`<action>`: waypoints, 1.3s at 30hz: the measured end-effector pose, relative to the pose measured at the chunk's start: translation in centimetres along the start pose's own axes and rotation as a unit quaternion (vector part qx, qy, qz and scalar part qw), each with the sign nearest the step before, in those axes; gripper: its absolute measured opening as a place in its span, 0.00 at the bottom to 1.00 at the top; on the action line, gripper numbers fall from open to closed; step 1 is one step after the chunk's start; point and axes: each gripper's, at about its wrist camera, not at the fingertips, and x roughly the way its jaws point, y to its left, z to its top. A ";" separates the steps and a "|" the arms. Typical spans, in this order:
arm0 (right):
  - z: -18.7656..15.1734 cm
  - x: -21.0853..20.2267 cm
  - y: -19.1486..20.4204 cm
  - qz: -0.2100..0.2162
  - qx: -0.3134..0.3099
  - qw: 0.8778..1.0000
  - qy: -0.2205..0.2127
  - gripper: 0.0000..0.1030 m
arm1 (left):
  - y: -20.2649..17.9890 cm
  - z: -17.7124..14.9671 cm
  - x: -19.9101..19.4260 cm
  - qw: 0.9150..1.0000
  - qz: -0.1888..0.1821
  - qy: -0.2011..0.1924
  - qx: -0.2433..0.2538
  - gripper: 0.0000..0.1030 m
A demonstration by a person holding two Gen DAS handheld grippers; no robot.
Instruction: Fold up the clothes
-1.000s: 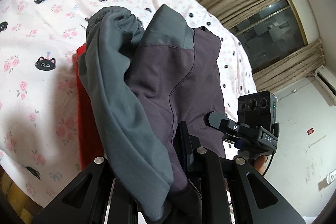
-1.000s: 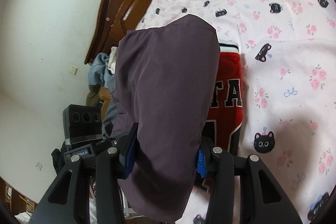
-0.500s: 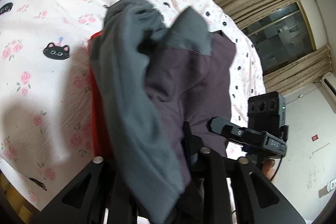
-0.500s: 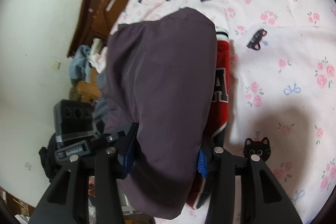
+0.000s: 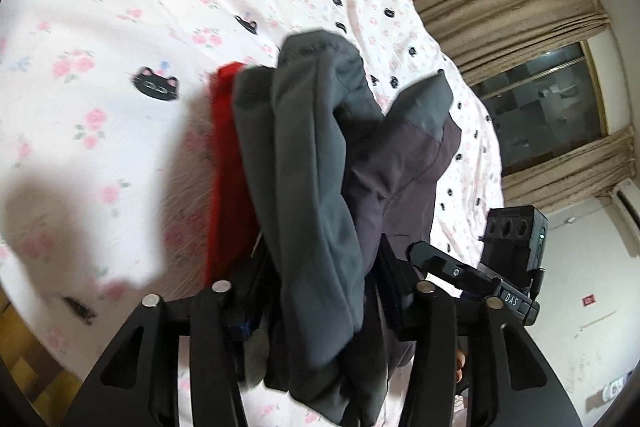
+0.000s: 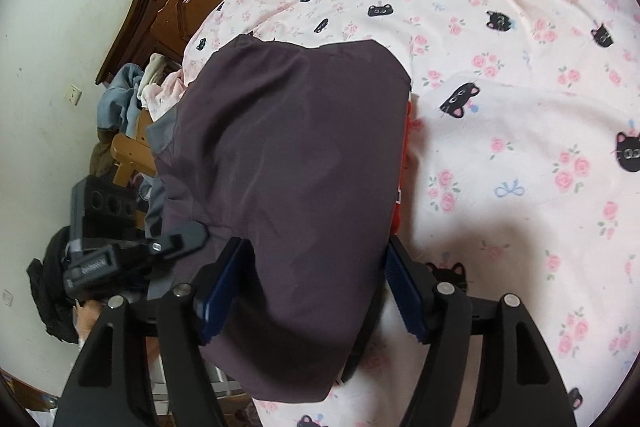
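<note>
Both claws hold the purple-grey garment [image 6: 288, 187] above the bed [image 6: 520, 107]: left claw [image 5: 320, 291] pinching bunched cloth, right claw [image 6: 316, 287] spread around it. That loose right side may slip.

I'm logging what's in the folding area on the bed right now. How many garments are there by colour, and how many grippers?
Purple-and-grey garment draped over both grippers: 1
Red garment lying on the cat-print pink bedsheet, mostly hidden under the purple one: 1
Black two-finger grippers: 2, left gripper, right gripper
Total: 4
</note>
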 end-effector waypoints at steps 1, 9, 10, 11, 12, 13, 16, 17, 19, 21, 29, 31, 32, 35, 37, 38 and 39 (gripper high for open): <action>-0.1 -0.2 0.2 -0.007 -0.004 1.000 -0.002 0.70 | -0.4 -0.1 -0.5 1.000 0.016 -0.004 0.006 0.47; -1.1 -2.7 1.7 -0.050 -0.041 0.998 -0.015 0.70 | -4.8 -2.2 -5.2 0.979 0.151 -0.093 0.097 0.56; -1.3 -3.0 2.0 -0.056 -0.048 0.997 -0.017 0.70 | -5.5 -2.6 -5.5 0.975 0.166 -0.102 0.111 0.56; -1.6 -3.4 2.4 -0.064 -0.057 0.996 -0.020 0.70 | -6.1 -2.9 -5.8 0.970 0.181 -0.110 0.123 0.56; -1.8 -3.7 2.7 -0.068 -0.064 0.995 -0.024 0.70 | -6.7 -3.3 -6.0 0.965 0.194 -0.117 0.135 0.56; -2.1 -4.1 3.0 -0.073 -0.069 0.995 -0.028 0.70 | -7.2 -3.6 -6.3 0.959 0.208 -0.124 0.146 0.57; -2.9 -5.2 4.0 -0.086 -0.084 0.992 -0.040 0.70 | -8.3 -4.6 -6.7 0.947 0.234 -0.139 0.169 0.57; -3.1 -5.5 4.3 -0.088 -0.086 0.991 -0.043 0.70 | -8.6 -4.9 -6.7 0.945 0.240 -0.142 0.173 0.58; -3.7 -6.1 5.0 -0.092 -0.090 0.990 -0.050 0.70 | -9.1 -5.7 -6.9 0.941 0.249 -0.149 0.176 0.58; -4.2 -6.8 5.6 -0.097 -0.095 0.989 -0.056 0.70 | -9.7 -6.6 -7.3 0.938 0.253 -0.154 0.180 0.58; -7.4 -9.8 8.3 -0.106 -0.112 0.985 -0.083 0.71 | -13.2 -11.1 -8.3 0.923 0.271 -0.164 0.216 0.64; -8.6 -10.6 9.0 -0.103 -0.115 0.984 -0.086 0.71 | -14.1 -12.3 -8.5 0.920 0.275 -0.166 0.225 0.64; -9.2 -11.0 9.3 -0.103 -0.116 0.984 -0.088 0.71 | -14.6 -12.8 -8.6 0.918 0.276 -0.167 0.230 0.64; -11.2 -12.3 10.2 -0.096 -0.115 0.984 -0.096 0.71 | -15.6 -14.9 -9.3 0.916 0.279 -0.172 0.232 0.65; -12.8 -13.4 10.8 -0.094 -0.113 0.984 -0.103 0.71 | -16.1 -16.1 -9.8 0.914 0.285 -0.174 0.232 0.65; -13.5 -13.9 11.1 -0.093 -0.112 0.984 -0.106 0.71 | -16.4 -16.6 -9.9 0.912 0.290 -0.176 0.232 0.65; -14.2 -14.4 11.4 -0.093 -0.111 0.984 -0.109 0.71 | -16.6 -17.2 -10.1 0.910 0.295 -0.177 0.233 0.65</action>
